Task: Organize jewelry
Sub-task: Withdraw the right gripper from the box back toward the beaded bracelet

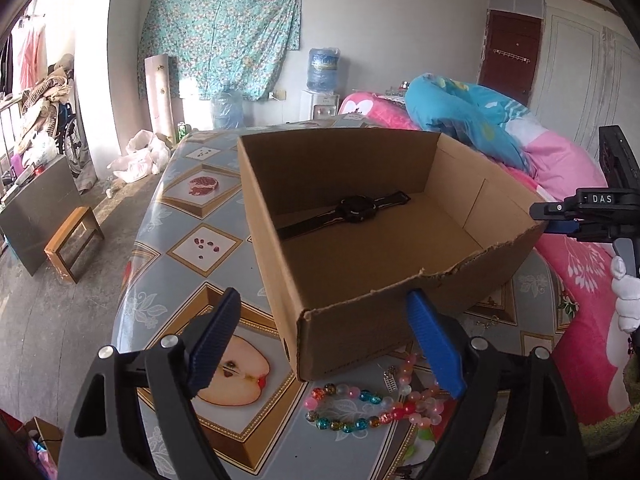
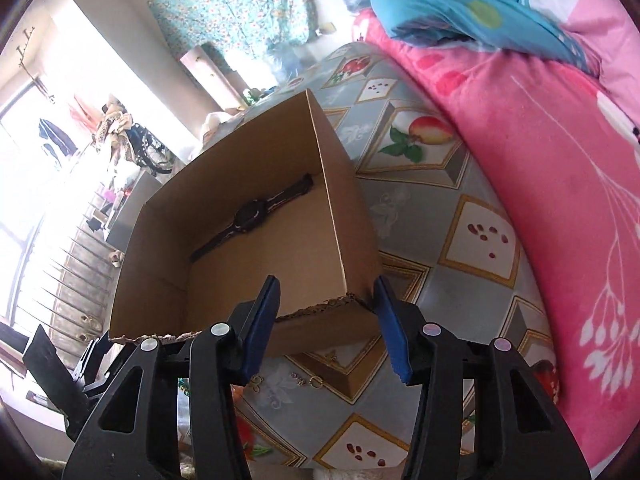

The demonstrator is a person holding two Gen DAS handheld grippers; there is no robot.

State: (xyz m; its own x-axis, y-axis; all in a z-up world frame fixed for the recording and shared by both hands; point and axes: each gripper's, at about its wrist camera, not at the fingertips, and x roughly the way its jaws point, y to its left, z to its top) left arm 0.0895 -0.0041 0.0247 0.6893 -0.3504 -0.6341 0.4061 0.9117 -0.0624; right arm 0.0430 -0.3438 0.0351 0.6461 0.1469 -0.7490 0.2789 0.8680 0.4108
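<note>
The left gripper [image 1: 324, 344] hangs with its jaws spread wide and nothing between the blue pads, poised over a table covered in fruit-patterned oilcloth [image 1: 188, 248]. Just below it, at 6 o'clock in the left wrist view, a string of multicoloured glass beads [image 1: 360, 408] lies looped on the cloth, touching the near wall of an open cardboard box [image 1: 360, 320] whose front rim is torn. A black wristwatch [image 1: 352, 211] lies flat on the box floor, strap stretched out toward 2 o'clock and 8 o'clock. At 3 o'clock the right gripper [image 1: 556, 218], held by a white-gloved hand [image 1: 626, 296], reaches toward the box's right corner. From the right wrist view that gripper's jaws stand partly apart, empty, straddling the corner without pressing it; small gold earrings [image 2: 304, 380] lie on the cloth at 6 o'clock. A pink quilt [image 2: 540, 160] borders the table at 3 o'clock.
</note>
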